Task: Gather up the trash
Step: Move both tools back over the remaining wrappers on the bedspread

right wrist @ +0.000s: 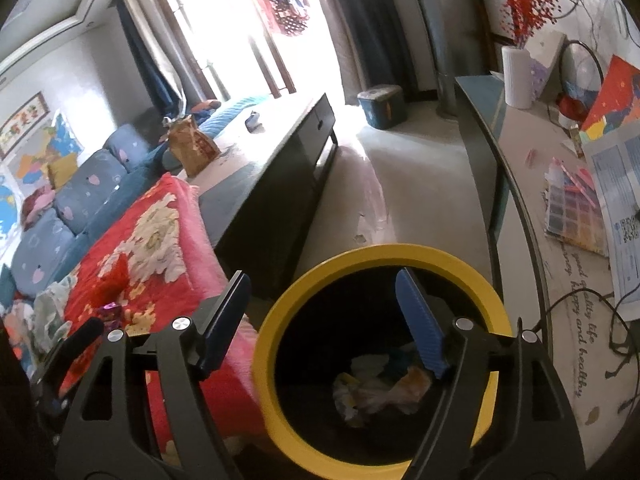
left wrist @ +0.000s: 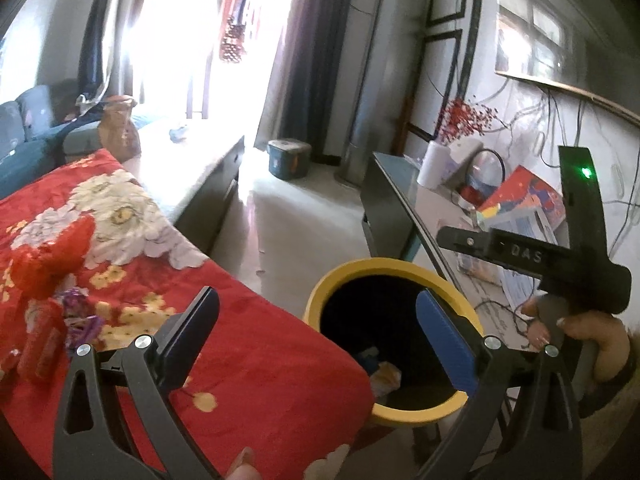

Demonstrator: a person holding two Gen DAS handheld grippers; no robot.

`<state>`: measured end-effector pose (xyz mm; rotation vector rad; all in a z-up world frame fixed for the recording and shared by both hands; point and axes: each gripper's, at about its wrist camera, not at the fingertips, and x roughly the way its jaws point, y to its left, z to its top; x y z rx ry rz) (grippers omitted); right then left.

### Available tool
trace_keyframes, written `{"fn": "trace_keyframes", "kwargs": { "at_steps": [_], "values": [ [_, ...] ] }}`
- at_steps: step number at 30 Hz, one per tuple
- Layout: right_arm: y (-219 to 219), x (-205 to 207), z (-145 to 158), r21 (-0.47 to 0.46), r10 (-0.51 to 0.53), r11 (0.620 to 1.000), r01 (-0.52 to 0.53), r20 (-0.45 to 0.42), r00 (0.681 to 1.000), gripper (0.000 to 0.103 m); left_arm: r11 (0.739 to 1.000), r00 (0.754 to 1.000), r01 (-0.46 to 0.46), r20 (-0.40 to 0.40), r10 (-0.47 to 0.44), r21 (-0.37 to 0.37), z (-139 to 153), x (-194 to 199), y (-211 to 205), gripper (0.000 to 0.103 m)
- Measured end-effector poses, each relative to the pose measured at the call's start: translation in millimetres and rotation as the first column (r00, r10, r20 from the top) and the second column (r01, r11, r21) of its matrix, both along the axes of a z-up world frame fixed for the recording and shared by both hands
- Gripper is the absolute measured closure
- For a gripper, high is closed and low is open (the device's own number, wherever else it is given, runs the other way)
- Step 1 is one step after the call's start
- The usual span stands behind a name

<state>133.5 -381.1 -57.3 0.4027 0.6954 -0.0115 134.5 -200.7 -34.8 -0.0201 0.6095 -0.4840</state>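
Observation:
A yellow-rimmed bin (right wrist: 452,258) stands on the floor between a red floral blanket (right wrist: 160,240) and a glass-topped table. Crumpled paper and wrappers (right wrist: 376,388) lie at its dark bottom. My right gripper (right wrist: 322,278) hangs open over the bin mouth with nothing between its fingers. My left gripper (left wrist: 320,328) is open and bare too, above the blanket's edge and the bin (left wrist: 360,266), where trash (left wrist: 386,376) shows inside. A purple wrapper (left wrist: 80,316) lies on the blanket, to the left of the left gripper. The right tool's body (left wrist: 560,256) and the hand holding it appear at the right of the left wrist view.
A low dark table (right wrist: 280,160) with a brown paper bag (right wrist: 192,148) runs beyond the blanket, and a blue sofa (right wrist: 80,192) sits behind. The glass-topped table (right wrist: 520,200) on the right carries papers, cables and a white vase (right wrist: 516,76). A teal box (right wrist: 380,106) is on the floor.

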Motion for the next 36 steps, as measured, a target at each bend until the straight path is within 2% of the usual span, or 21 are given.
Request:
{"fn": "trace_keyframes", "kwargs": {
  "at_steps": [17, 25, 36],
  "values": [
    [48, -4, 19, -0.024, 0.113, 0.993, -0.112, 0.041, 0.993, 0.034, 0.989, 0.989, -0.144, 0.041, 0.145, -0.026, 17, -1, 56, 0.007],
    [76, -6, 21, -0.033, 0.174, 0.984, -0.173, 0.046, 0.984, 0.034, 0.968, 0.968, -0.241, 0.052, 0.245, -0.068, 25, 2, 95, 0.007],
    [131, -14, 23, -0.067, 0.318, 0.947, -0.315, 0.047, 0.947, 0.034, 0.928, 0.930, -0.358, 0.046, 0.364, -0.104, 29, 4, 147, 0.007]
  ]
}}
